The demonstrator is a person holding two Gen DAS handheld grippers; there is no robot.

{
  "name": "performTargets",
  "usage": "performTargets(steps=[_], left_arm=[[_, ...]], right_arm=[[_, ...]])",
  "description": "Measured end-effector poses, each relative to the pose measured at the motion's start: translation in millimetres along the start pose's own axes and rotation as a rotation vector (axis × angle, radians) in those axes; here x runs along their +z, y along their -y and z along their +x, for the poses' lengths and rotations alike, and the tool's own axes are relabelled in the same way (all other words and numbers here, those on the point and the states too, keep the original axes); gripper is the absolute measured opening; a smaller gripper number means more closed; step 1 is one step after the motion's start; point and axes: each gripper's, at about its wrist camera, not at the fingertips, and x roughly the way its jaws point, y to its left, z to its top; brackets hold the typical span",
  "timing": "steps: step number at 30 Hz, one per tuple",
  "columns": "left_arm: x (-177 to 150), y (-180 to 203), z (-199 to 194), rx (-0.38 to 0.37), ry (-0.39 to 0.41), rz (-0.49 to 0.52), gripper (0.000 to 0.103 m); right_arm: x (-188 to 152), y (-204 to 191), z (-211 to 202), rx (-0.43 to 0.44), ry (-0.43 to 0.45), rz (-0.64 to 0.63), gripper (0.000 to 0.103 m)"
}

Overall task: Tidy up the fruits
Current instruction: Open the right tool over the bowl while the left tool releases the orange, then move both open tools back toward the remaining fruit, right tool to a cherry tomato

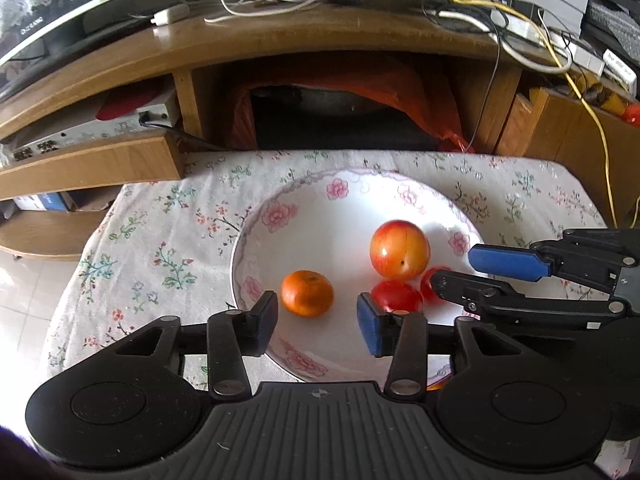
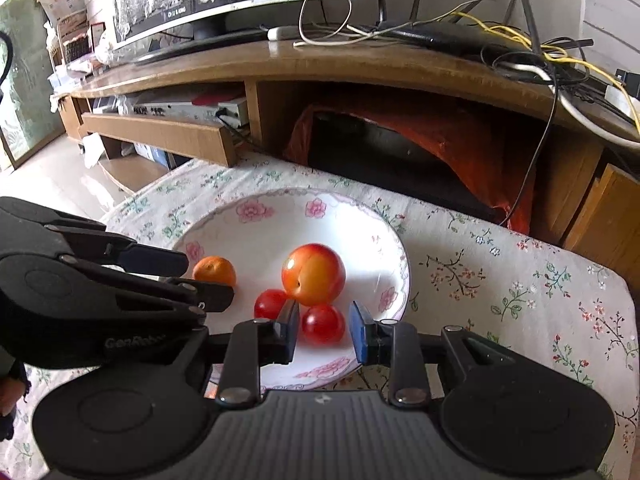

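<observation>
A white flowered bowl (image 1: 320, 220) (image 2: 260, 236) sits on a floral cloth. It holds a red-yellow apple (image 1: 399, 249) (image 2: 313, 274), an orange (image 1: 307, 293) (image 2: 215, 270) and two small tomatoes (image 1: 396, 296) (image 2: 270, 303). My left gripper (image 1: 318, 320) (image 2: 208, 276) is open over the bowl's near rim. The orange lies between its tips with room on both sides. My right gripper (image 2: 324, 330) (image 1: 452, 270) straddles the nearer tomato (image 2: 323, 324) (image 1: 430, 282), which rests in the bowl. A thin white gap shows beside its blue pad (image 2: 359, 334).
The cloth-covered table (image 2: 500, 280) ends at the right and at the left, above a tiled floor (image 1: 24, 280). A wooden TV stand (image 1: 280, 36) with tangled cables rises just behind it. An orange bag (image 2: 460, 140) fills its open shelf.
</observation>
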Motion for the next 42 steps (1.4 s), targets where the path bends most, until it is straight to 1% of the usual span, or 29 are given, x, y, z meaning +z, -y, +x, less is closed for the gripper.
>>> performTargets(steps=[4,11,14,18,22,25,34,42], left_arm=[[3,-2,-6,-0.005,0.018,-0.016,0.058],[2,0,-17,-0.021,0.035,-0.004,0.066],[-1,3,-24,-0.030,0.042,0.007,0.068],[-3,3,-33,-0.038,0.053,0.007,0.072],[-6,-1,-42,-0.044,0.059,-0.007,0.073],[-11,-6,-47,-0.043,0.056,-0.017,0.074],[-29,-9,-58,-0.072,0.020,-0.026,0.075],[-41,-11,-50,-0.088,-0.023,-0.008,0.076]], right_arm=[[4,5,-6,0.011,0.019,0.027,0.032],[5,8,-17,-0.007,0.030,0.049,0.032],[5,11,-24,-0.004,0.034,0.085,0.032],[5,11,-34,0.000,0.041,0.101,0.032],[5,13,-41,0.014,0.044,0.140,0.032],[1,10,-47,0.003,0.044,0.129,0.032],[-33,-9,-45,0.009,-0.056,0.088,0.032],[-40,-15,-27,0.015,-0.107,0.104,0.032]])
